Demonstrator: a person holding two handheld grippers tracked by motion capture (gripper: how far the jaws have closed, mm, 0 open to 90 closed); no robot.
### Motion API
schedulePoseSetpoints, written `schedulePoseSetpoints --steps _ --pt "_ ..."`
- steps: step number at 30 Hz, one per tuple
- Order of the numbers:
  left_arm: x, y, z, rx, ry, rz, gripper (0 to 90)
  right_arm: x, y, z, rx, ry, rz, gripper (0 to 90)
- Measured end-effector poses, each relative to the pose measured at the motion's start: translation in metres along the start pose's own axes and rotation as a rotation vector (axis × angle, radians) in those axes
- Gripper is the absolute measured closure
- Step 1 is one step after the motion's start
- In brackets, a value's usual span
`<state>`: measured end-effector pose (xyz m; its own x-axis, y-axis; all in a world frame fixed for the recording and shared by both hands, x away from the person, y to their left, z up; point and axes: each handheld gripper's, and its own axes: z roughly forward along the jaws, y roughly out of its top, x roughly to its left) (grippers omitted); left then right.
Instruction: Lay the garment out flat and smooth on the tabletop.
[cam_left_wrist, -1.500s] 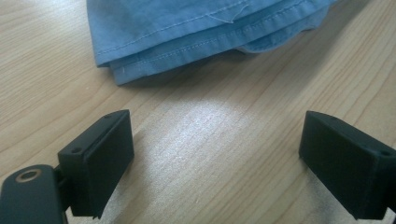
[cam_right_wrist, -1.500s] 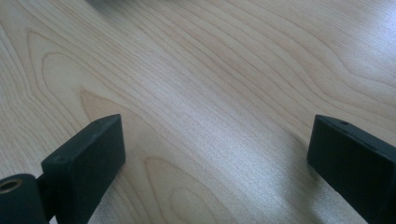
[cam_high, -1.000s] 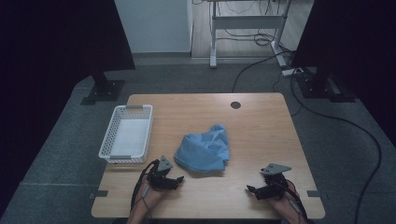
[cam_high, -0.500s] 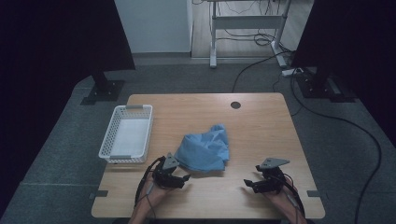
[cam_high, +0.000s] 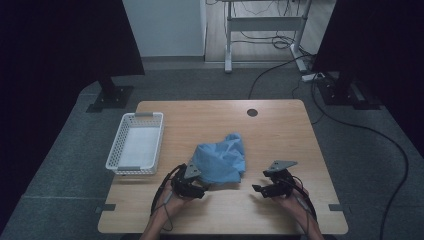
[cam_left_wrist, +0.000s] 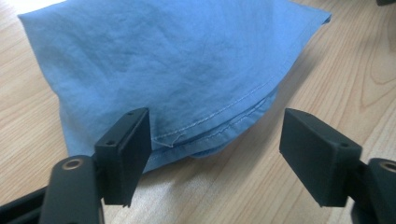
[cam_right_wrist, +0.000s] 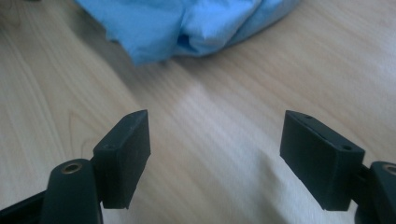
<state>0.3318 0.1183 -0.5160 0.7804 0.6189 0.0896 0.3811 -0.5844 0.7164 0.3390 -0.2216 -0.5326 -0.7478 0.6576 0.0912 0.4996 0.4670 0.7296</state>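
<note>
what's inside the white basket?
The white basket shows a pale flat floor with nothing standing in it; its near wall hides a strip of the floor. The blue cloth lies beside it on the table.

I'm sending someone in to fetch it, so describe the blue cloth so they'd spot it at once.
On the wooden table, look just nearer than the middle, right of the white basket. The blue cloth lies there in a crumpled heap, the one soft, coloured thing, with a stitched hem along its near edge.
</note>
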Motion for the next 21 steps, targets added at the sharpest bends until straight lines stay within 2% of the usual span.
schedulePoseSetpoints --steps 10,15,21 --pt "0.0 0.0 0.009 0.012 0.014 0.024 32.2 0.001 0.021 0.022 0.006 -0.003 -0.031 31.1" --pt "0.0 0.0 0.011 0.019 0.038 0.037 38.2 -0.002 0.027 0.035 0.014 -0.003 -0.03 35.1" --pt "-0.003 -0.001 0.015 0.04 0.051 0.068 49.0 -0.004 0.035 0.042 0.006 0.004 -0.028 42.2"
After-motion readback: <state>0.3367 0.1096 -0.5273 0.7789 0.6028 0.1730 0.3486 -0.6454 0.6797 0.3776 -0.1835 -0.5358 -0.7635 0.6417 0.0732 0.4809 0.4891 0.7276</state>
